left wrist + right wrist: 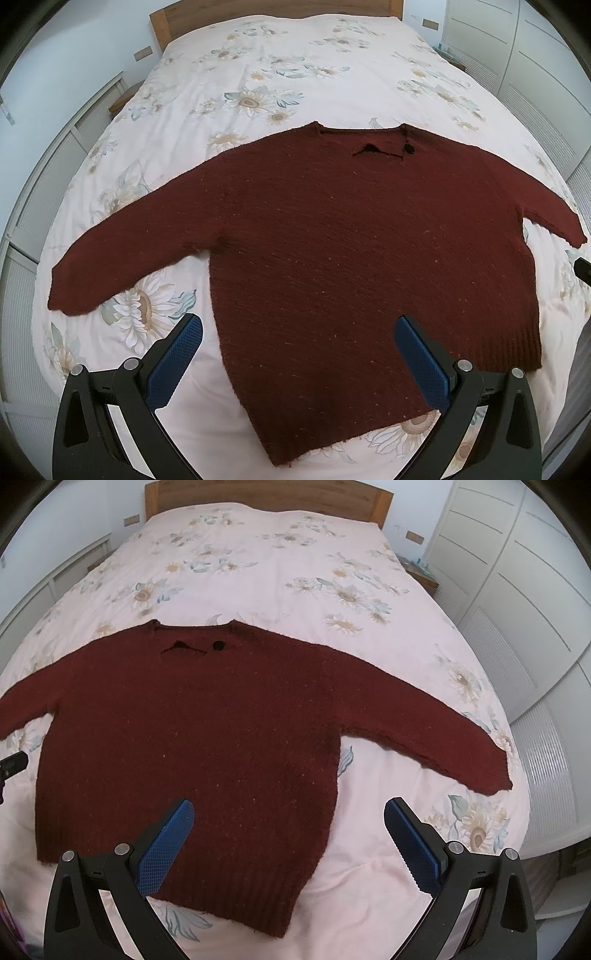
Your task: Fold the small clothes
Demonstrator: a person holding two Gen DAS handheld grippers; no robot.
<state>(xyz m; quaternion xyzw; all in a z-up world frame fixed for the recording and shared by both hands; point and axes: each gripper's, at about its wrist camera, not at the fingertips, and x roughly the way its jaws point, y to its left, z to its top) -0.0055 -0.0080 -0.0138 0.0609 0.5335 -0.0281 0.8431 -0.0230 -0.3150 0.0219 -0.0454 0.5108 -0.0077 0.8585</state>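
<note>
Sweater [332,251] sleeve end beyond right wrist frame's left edge.

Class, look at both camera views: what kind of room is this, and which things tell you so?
Most likely a bedroom. A bed with a pale floral bedspread and a wooden headboard fills the view, white panelled wardrobe doors line one side, and a dark red knitted sweater lies spread flat on the bed.

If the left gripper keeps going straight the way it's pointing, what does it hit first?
Most likely the dark red sweater spread flat on the floral bedspread. The left gripper is open, and the sweater's lower body fills the gap between its fingers. Depth is unclear, though.
</note>
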